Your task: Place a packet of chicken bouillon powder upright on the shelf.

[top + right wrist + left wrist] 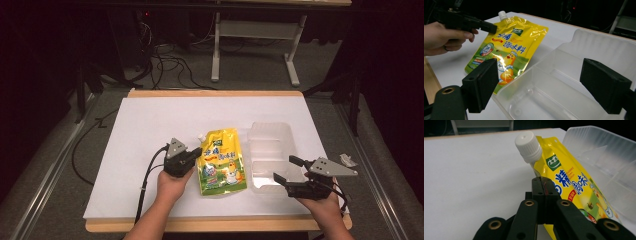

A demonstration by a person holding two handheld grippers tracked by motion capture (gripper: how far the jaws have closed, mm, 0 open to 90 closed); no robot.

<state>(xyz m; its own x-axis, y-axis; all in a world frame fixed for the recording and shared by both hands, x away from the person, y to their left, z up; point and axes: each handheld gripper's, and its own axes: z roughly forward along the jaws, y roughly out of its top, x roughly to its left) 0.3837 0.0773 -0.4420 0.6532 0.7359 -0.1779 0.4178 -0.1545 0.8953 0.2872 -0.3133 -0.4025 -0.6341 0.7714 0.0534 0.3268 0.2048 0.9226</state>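
A yellow spouted pouch (pixel 222 165) (pixel 514 42) with a white cap (pixel 527 145) lies on the white table sheet (pixel 150 130), its right side against a clear plastic tray (pixel 270 135) (pixel 599 40). My left gripper (pixel 196 151) (pixel 544 180) has its jaws pressed together on the pouch's left edge, just below the spout. That edge looks raised off the sheet. My right gripper (pixel 283 168) (pixel 544 83) is open above the near end of the tray, with nothing between its pads.
A small pale scrap (pixel 346 160) lies at the right edge of the sheet. A wooden table border (pixel 215 93) frames the sheet. Cables (pixel 165 65) and a white table frame (pixel 255 30) stand on the floor beyond.
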